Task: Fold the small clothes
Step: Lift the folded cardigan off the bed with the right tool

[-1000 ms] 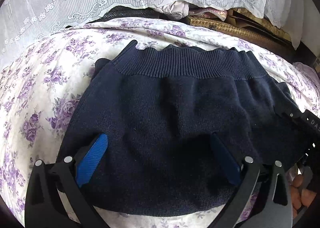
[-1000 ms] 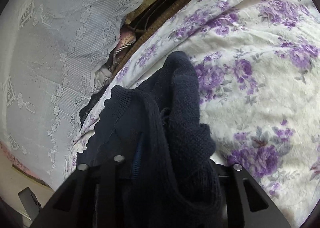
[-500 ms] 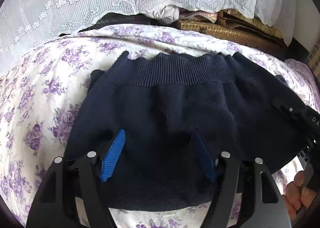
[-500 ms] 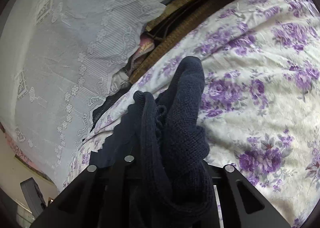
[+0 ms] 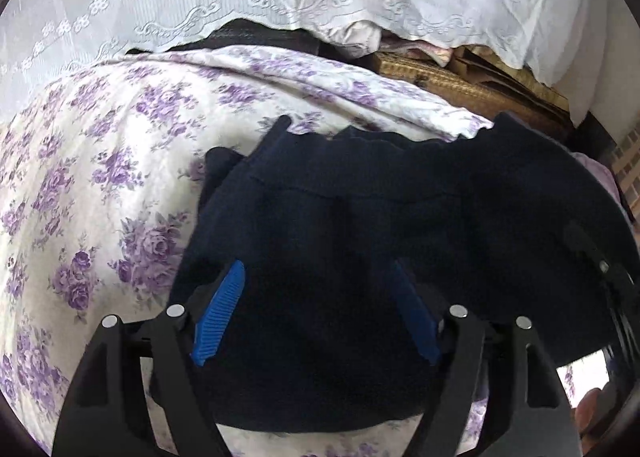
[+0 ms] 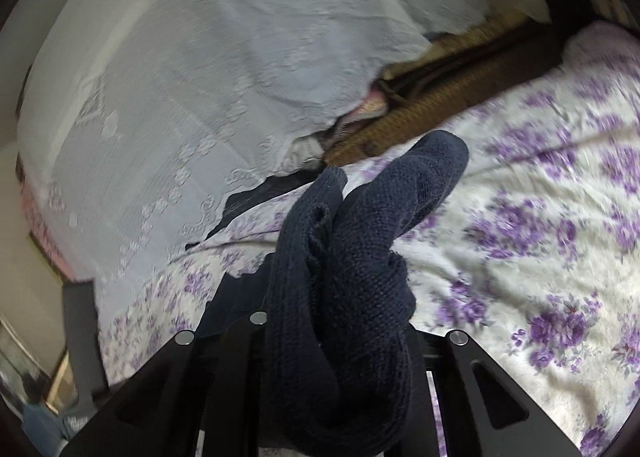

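- My left gripper has its fingers apart, over the navy knit garment on the floral bedspread.
- My right gripper is clamped on a bunched fold of it.
- I can read no writing.

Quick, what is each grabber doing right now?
Left gripper: open, fingers spread over the navy knit garment.
Right gripper: shut on the navy knit garment, holding a bunched part.
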